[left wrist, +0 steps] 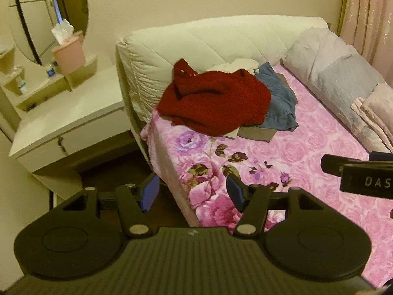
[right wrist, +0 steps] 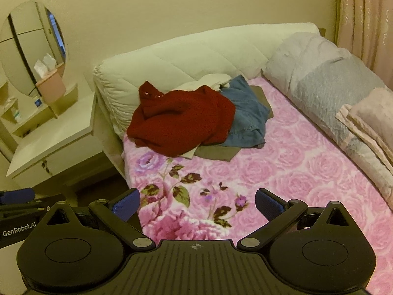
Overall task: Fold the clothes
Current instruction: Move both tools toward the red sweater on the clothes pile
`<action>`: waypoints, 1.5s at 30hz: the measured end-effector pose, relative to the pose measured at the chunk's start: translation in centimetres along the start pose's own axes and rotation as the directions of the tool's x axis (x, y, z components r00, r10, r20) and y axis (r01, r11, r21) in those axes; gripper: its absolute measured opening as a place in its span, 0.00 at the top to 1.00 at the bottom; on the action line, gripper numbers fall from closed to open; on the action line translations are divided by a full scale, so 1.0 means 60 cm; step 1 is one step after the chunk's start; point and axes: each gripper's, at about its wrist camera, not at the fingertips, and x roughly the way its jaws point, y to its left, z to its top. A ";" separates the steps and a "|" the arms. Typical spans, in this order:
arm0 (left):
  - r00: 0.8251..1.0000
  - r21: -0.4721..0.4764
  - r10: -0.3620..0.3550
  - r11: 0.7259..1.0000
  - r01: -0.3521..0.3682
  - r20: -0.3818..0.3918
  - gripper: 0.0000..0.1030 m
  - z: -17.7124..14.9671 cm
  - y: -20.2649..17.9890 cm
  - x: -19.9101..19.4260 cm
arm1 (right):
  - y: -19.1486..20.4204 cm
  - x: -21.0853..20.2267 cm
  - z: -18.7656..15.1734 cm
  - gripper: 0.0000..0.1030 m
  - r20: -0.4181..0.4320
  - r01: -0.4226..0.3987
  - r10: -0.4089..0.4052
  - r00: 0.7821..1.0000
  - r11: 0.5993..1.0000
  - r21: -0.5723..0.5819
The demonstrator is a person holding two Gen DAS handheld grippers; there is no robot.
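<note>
Right wrist view: a bed (right wrist: 282,167) covered by a pink flowered blanket is seen, a white dressing table (right wrist: 51,147) at nine o'clock. A crumpled red sweater (right wrist: 181,120) is heaped on jeans (right wrist: 248,118) at twelve o'clock. Both the right gripper (right wrist: 197,202) and left gripper (left wrist: 191,193) are held spread, empty.

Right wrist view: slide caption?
Open right gripper over floral bed, facing unfolded pile: red sweater, denim.

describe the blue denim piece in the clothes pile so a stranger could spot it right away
On the bed with the pink floral blanket, a clothes pile lies near the white headboard. The denim garment lies right of the red sweater, the only blue piece.
</note>
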 end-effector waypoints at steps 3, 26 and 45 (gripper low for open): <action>1.000 0.000 -0.020 1.000 0.020 -0.019 0.45 0.019 0.012 0.036 | -0.001 0.028 0.015 0.01 -0.010 0.009 -0.009 1.000 1.000 0.015; 0.966 -0.103 -0.190 0.979 0.173 -0.178 0.45 0.236 0.174 0.430 | 0.021 0.384 0.195 0.01 -0.164 0.086 -0.064 0.984 0.988 0.131; 0.930 -0.199 -0.207 0.968 0.151 -0.303 0.45 0.318 0.206 0.761 | -0.017 0.674 0.294 0.01 -0.209 0.108 -0.073 0.975 0.981 0.161</action>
